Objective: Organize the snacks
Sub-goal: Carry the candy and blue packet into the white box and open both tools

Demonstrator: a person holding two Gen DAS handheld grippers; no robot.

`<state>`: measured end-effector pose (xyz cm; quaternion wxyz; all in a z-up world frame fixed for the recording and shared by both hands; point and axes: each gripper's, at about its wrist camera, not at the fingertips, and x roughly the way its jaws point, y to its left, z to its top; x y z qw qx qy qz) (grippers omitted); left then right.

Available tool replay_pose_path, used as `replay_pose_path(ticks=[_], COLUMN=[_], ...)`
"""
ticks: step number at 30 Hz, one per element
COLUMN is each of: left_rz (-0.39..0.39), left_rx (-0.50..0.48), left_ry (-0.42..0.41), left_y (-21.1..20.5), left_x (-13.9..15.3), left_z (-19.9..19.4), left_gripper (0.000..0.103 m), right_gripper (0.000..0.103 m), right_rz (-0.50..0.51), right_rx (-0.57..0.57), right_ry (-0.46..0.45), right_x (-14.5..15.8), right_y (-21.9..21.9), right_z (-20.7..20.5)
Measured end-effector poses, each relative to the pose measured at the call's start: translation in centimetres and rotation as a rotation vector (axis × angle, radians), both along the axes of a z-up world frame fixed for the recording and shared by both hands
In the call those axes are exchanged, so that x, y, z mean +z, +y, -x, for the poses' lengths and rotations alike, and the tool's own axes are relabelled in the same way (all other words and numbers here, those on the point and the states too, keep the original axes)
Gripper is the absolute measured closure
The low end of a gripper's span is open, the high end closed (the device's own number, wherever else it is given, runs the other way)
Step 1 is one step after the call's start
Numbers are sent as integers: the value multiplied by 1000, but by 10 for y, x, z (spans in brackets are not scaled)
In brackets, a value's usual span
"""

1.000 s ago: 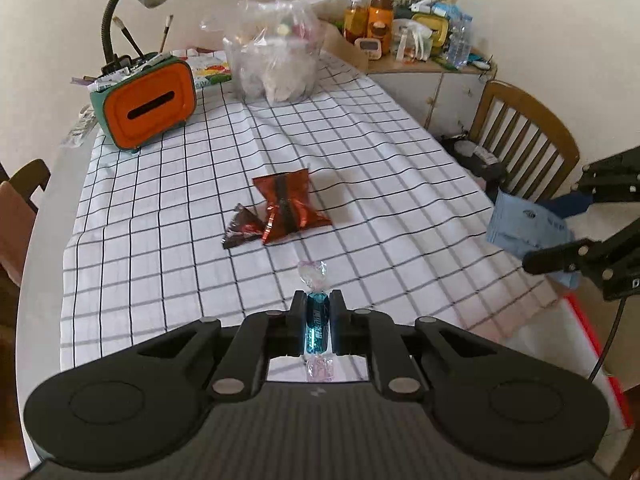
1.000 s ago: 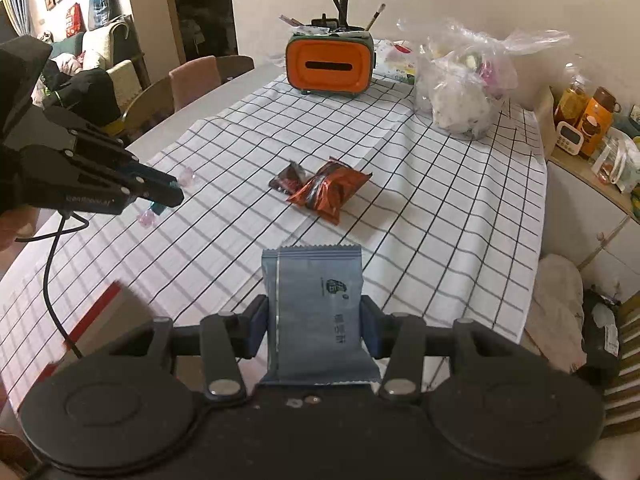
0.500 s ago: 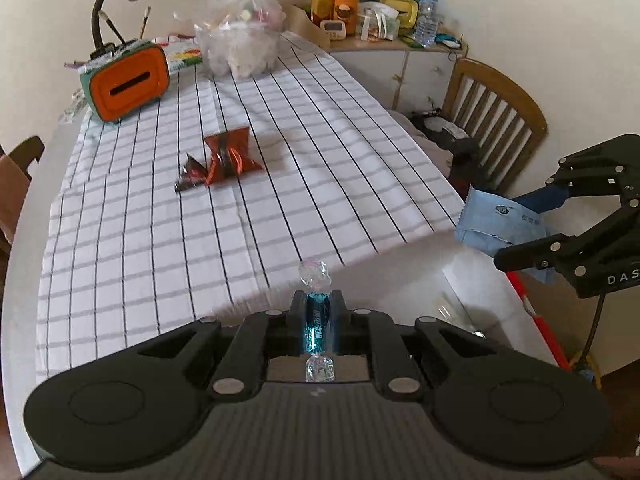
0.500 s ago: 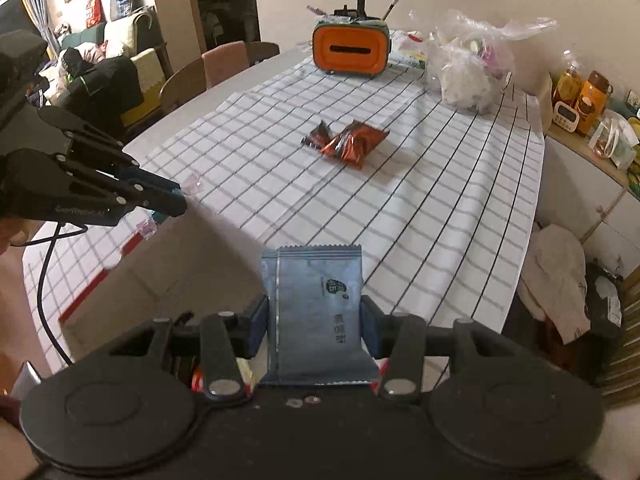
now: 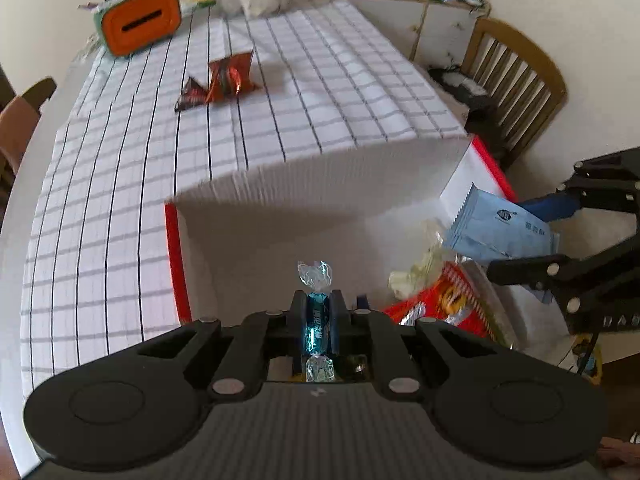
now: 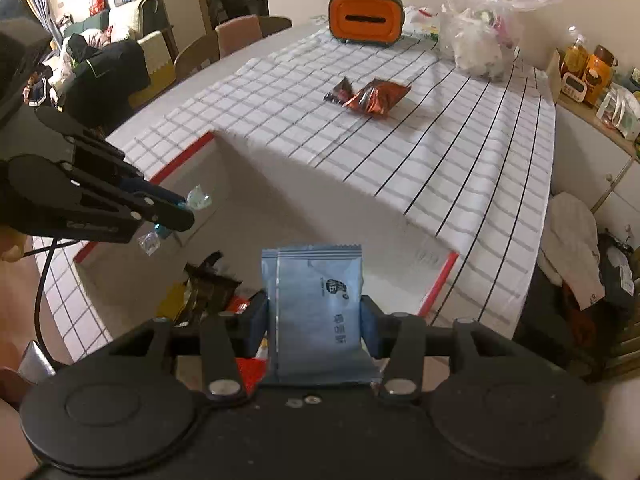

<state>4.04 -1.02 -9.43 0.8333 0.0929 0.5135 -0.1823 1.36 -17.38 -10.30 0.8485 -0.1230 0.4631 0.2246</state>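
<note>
Drop-off is the step in hand: left gripper clamps a teal candy and right gripper a blue packet, both over the red-edged box beside the counter. Next, seemingly, each pair of jaws must open over the box; two red snacks remain on the counter.

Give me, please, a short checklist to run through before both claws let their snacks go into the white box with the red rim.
1. Left claw shut on the teal foil candy with clear twisted ends: ok.
2. Right claw shut on the flat pale-blue snack packet: ok.
3. Both snacks over the open white box with the red rim: ok.
4. Room in the box among the packets already lying there: ok, bare floor shows.
5. Claws apart from each other: ok.
6. Nothing left on the checked tablecloth: not ok, the shiny red-orange foil packet and the small dark wrapper remain.
</note>
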Motion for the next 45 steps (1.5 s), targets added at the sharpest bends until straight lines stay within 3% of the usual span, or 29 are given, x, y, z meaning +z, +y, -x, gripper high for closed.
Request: replay_pose_path(ticks=[11,26,35,45], left_rz=[-97,-146,-143,-144], left_rx=[58,115,133,116], left_ry=[80,211,224,151], left_y=[-6,-4,-3,-5], left_x=[-27,-59,-68,-57], left_z=[9,6,5,13], left_gripper=[92,92,92,92], right_gripper=[57,57,57,55], right_rz=[57,166,158,130], right_rx=[10,61,45,31], right_ry=[-6,-21,-21,-14], right_x=[-22,-43,-44,-36], right_y=[27,60,59,54], right_z=[27,33,32,30])
